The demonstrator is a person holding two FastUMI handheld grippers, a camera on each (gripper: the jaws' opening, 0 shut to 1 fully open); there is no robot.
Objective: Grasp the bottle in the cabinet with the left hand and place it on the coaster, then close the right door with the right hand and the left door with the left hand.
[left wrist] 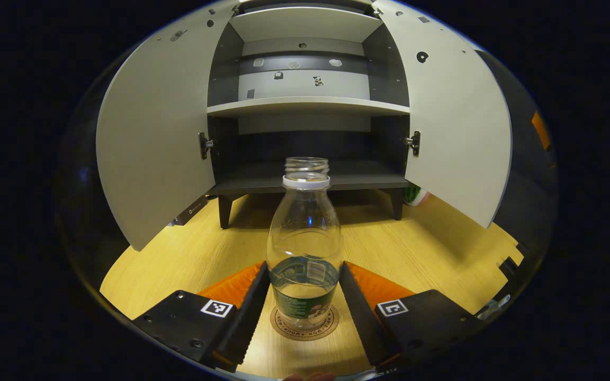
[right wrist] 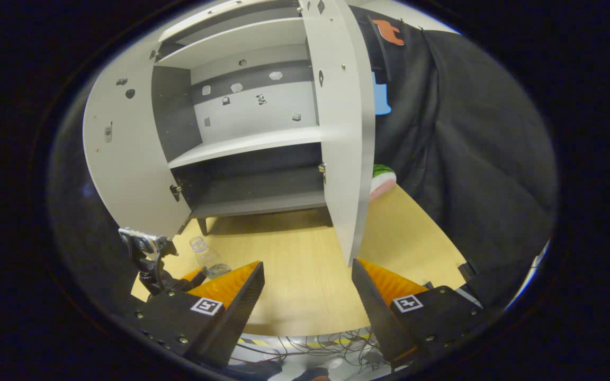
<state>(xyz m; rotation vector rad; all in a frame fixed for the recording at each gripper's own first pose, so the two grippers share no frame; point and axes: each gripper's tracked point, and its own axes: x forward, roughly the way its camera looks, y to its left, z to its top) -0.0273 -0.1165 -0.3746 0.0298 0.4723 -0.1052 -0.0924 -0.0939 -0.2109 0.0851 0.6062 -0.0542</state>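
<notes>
We see the bottle (left wrist: 305, 248) standing upright on the coaster (left wrist: 305, 324), near the table's (left wrist: 416, 248) front edge, well out from the cabinet (left wrist: 305, 106). The left gripper (left wrist: 305, 296) straddles it, fingers close by both sides; whether they press we cannot tell. Both doors hang wide: left door (left wrist: 154, 137), right door (left wrist: 456, 127). The right gripper (right wrist: 307, 286) gapes wide over bare tabletop, just beneath the right door's lower corner, open wood ahead up to the cabinet's legs.
</notes>
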